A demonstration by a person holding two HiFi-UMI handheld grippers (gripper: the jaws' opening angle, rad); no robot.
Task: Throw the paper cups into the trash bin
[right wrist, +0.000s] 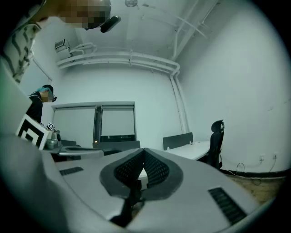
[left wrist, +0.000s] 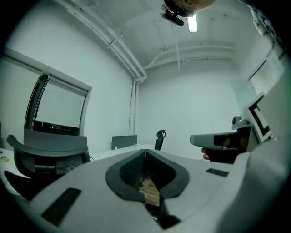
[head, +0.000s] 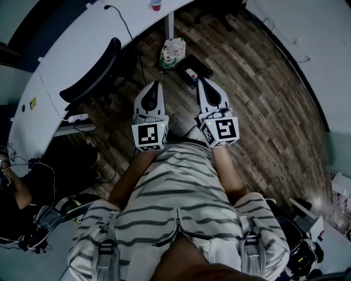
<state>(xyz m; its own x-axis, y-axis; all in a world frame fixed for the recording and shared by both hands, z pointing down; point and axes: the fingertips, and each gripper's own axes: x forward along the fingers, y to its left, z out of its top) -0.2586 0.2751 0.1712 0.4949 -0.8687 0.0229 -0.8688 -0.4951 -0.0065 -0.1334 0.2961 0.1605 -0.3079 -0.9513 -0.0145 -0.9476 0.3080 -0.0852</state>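
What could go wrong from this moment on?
Both the left gripper and right gripper are shut and empty; reaching the red cup on the desk without opening could knock it over. The office chair and floor cables lie near the way there: a trip or snag risk.

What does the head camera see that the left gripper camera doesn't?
Only the head view shows the striped shirt, a red cup on the desk and a white bag. Only the left gripper view shows the ceiling lamp and a window. Both show the left gripper, shut, and the right gripper beside it.
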